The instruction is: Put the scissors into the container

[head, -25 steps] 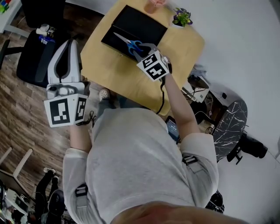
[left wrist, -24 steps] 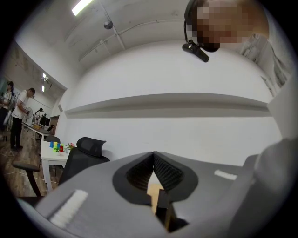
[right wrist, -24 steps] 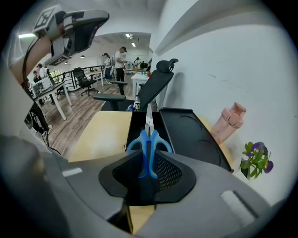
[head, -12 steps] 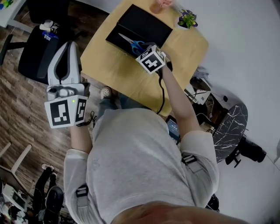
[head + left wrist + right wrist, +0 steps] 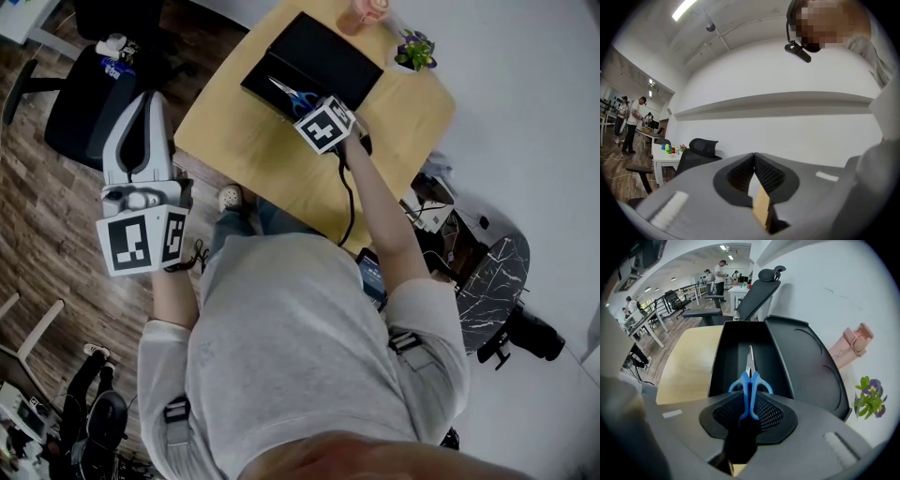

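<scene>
Blue-handled scissors [image 5: 750, 383] are held by the handles in my right gripper [image 5: 749, 401], which is shut on them. Their blades point forward and down into the open black container [image 5: 733, 357], whose lid [image 5: 806, 362] lies open to the right. In the head view the scissors [image 5: 289, 93] hang over the container [image 5: 319, 66] at the far side of the wooden table [image 5: 262, 159], just ahead of the right gripper [image 5: 309, 108]. My left gripper [image 5: 148, 101] is shut on nothing, off the table's left edge over the floor; in its own view the left gripper [image 5: 753, 158] faces a white wall.
A pink object [image 5: 364, 9] and a small potted plant [image 5: 415, 52] stand beyond the container near the wall. A black office chair [image 5: 89, 103] stands left of the table. People and desks show far off in both gripper views.
My right gripper has carried the scissors forward, farther over the container. The left gripper has stayed where it was.
</scene>
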Demonstrator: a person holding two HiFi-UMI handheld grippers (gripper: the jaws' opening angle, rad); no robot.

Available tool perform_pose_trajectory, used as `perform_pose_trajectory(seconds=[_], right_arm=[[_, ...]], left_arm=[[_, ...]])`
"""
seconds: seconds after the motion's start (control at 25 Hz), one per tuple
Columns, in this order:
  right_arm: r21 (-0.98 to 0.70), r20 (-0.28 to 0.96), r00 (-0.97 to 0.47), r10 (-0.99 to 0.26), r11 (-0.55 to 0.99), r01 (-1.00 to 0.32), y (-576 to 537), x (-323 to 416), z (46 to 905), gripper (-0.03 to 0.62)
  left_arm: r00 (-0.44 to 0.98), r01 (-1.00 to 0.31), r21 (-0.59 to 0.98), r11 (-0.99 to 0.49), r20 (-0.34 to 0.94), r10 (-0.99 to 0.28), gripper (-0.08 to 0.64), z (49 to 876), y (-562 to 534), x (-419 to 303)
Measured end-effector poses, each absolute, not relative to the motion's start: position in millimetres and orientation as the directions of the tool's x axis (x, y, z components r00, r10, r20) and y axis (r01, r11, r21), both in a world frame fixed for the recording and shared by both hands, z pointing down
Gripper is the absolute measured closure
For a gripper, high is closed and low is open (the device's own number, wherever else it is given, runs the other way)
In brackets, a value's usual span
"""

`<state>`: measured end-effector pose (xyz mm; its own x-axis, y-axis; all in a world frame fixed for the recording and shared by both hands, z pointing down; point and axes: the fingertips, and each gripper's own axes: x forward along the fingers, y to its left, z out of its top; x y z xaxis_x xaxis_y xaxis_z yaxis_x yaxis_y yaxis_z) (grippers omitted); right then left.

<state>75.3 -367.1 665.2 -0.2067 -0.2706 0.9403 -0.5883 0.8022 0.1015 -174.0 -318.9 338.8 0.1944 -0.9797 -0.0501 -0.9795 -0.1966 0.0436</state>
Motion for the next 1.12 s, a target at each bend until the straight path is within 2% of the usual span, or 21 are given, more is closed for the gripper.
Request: perform_pose_trajectory(seconds=[0.48,0.72,0.84,0.92,1.12], right_arm=[[0.150,0.960,-0.106,-0.258,0.799,-0.583,-366,78,674,0.508],[0.119,0.943,-0.173,-0.283,0.777,-0.618,-366,73,663,0.509],[0.098,0.913,-0.232,-0.335,0.733,-0.673,-367,69,646,0.520],[0.098,0.876,-0.268,-0.402,0.691,-0.716,-370,67,627,0.586],[0.083,0.775,-0.329,-0.540,0.603,-0.794,-366,68,594,0.589]], left_arm=[[0.189,-0.980,0.045,-0.192,-0.055,-0.980,0.502,338,-317,-183],[0.212,-0.976,0.041,-0.214,-0.062,-0.975,0.502,334,-319,-181],[0.237,-0.970,0.040,-0.241,-0.072,-0.969,0.502,331,-322,-176],[0.258,-0.964,0.039,-0.261,-0.080,-0.963,0.502,328,-325,-170],[0.323,-0.944,0.041,-0.328,-0.103,-0.941,0.502,321,-333,-153]])
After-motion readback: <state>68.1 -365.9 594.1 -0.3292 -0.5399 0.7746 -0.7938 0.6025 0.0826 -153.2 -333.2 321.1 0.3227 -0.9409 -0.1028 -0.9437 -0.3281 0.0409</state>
